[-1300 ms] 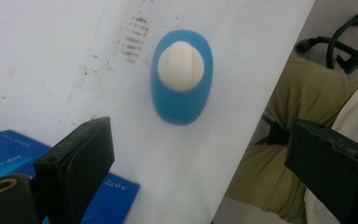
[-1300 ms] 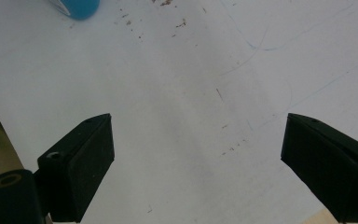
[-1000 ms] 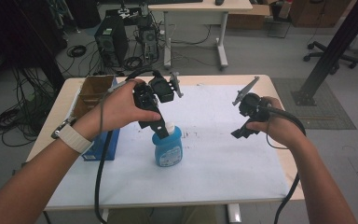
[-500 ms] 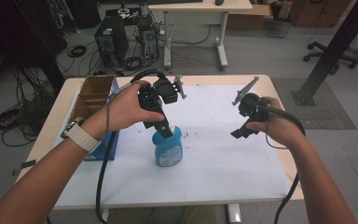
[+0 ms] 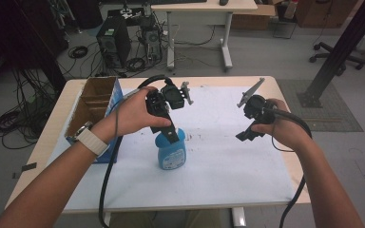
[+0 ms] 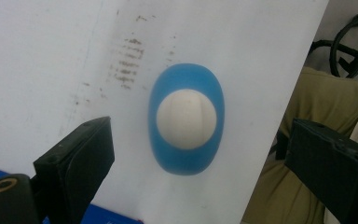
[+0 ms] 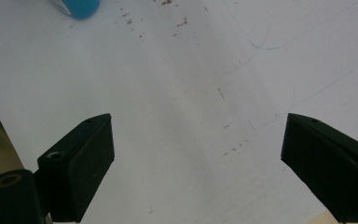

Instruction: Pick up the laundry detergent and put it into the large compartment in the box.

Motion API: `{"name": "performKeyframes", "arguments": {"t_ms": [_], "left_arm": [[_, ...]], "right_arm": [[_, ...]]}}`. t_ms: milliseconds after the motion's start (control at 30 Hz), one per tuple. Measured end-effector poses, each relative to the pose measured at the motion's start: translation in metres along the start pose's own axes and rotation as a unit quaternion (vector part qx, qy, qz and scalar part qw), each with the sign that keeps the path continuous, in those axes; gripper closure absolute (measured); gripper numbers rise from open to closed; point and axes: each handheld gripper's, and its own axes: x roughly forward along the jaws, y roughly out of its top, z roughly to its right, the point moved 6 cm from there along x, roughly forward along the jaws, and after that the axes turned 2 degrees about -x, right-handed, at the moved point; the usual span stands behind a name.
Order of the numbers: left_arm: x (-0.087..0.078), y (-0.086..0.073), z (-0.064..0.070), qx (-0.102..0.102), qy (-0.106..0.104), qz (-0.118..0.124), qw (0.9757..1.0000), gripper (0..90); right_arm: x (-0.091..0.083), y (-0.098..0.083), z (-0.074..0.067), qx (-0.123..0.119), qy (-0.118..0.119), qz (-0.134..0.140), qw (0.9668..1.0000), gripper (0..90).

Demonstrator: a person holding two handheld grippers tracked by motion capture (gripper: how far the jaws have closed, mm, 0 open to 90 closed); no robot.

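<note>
Blue plastic bottle with white round cap [image 6: 186, 119] stands upright near table centre, directly beneath the left gripper [image 5: 170, 127]; jaws wide apart, empty. Its oval body runs 12-to-6 between them. Right gripper [image 5: 247, 135] at 3 o'clock, well apart, wide, empty. Left nearer.

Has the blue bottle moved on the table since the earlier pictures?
No. In the high view the blue bottle stands at the same spot beside the cardboard box, with the open left gripper above its cap.
</note>
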Motion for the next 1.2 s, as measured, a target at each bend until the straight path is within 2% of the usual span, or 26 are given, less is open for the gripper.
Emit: {"name": "performKeyframes", "arguments": {"t_ms": [567,1200], "left_arm": [[0.024,0.005,0.000,0.024,-0.010,-0.006,0.9997,8.8],[0.040,0.004,-0.006,0.037,-0.004,-0.017,0.9992,9.3]], "right_arm": [[0.001,-0.001,0.000,0.000,0.001,0.000,1.0000,9.6],[0.004,-0.004,0.000,0.002,0.003,-0.003,1.0000,9.6]]}}
